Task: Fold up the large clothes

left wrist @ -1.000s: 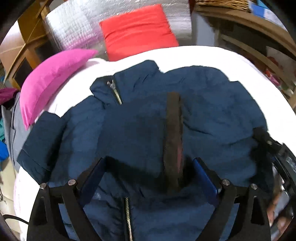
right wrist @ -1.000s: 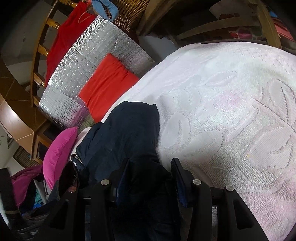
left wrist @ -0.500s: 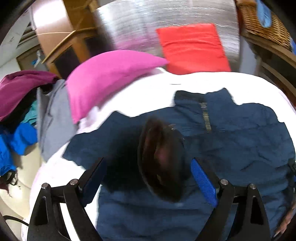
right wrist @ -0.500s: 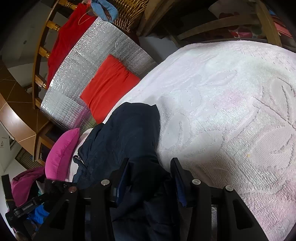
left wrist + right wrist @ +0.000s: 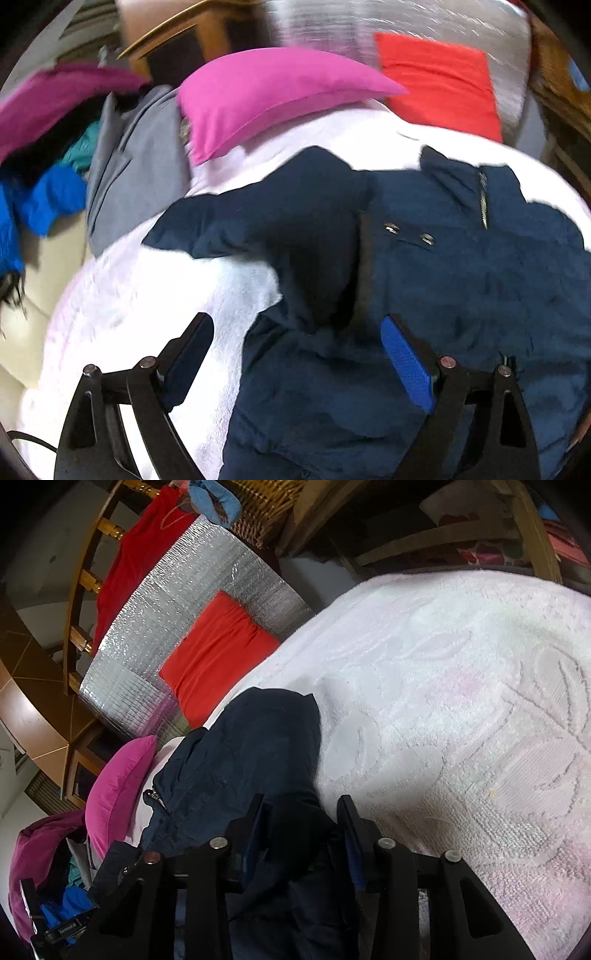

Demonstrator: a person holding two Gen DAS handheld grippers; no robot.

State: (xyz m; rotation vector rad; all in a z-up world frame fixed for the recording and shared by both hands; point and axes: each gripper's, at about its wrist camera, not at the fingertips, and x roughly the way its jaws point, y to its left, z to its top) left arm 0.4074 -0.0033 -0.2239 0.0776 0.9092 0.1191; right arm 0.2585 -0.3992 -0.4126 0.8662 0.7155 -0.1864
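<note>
White towelling bed cover (image 5: 461, 701): right claw (image 5: 301, 834) closing on navy padded jacket (image 5: 461, 280); left claw (image 5: 295, 365) wide, should grab the sleeve edge squarely.

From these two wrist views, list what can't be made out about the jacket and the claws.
- Navy jacket hem: cut off by the bottom edge in the left wrist view.
- Right claw: closing with jacket fabric between its fingers; the fabric hides whether the pads press on it.
- Left claw: open over the jacket; motion blur hides whether it touches.
- Clothes pile beside the bed: blurred, items indistinct.
</note>
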